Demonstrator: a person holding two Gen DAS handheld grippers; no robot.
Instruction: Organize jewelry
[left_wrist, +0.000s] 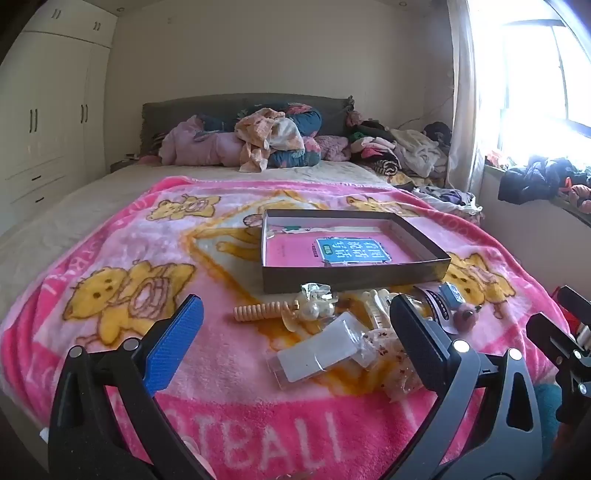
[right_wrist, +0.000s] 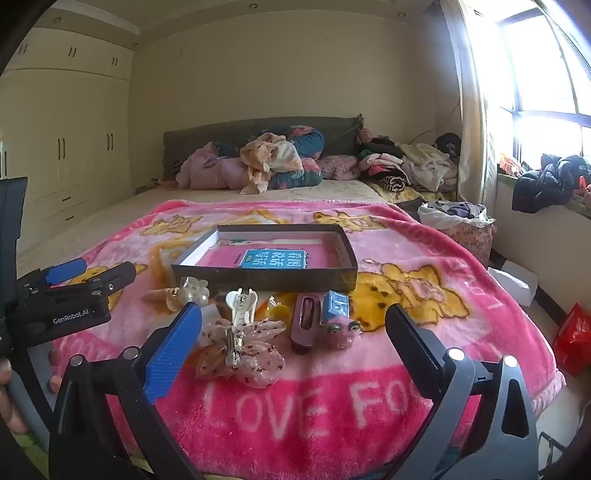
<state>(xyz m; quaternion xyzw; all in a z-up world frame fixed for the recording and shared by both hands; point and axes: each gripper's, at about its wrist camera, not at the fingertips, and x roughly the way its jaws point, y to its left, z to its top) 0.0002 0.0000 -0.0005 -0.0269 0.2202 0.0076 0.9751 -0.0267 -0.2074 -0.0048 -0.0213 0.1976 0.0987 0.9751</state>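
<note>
A shallow brown box (left_wrist: 354, 278) (right_wrist: 264, 278) with a pink book inside lies on the pink blanket. Before it lie loose accessories: an orange spiral hair tie (left_wrist: 258, 311), a clear pearl piece (left_wrist: 314, 306), a clear packet with a white card (left_wrist: 317, 350), a white claw clip (right_wrist: 242, 308), a pink spotted bow clip (right_wrist: 240, 350), a mauve hair clip (right_wrist: 304, 325), a small blue box (right_wrist: 334, 308) and a pink frog trinket (right_wrist: 341, 332). My left gripper (left_wrist: 295, 332) is open just above the packet. My right gripper (right_wrist: 293, 336) is open above the bow and mauve clip, empty.
The pink bear blanket (left_wrist: 221, 387) covers the near half of the bed. Pillows and clothes (left_wrist: 258, 144) pile up at the headboard. A wardrobe (left_wrist: 44, 122) stands left, a window sill with clothes (right_wrist: 546, 181) right, and a red bag (right_wrist: 572, 339) sits on the floor.
</note>
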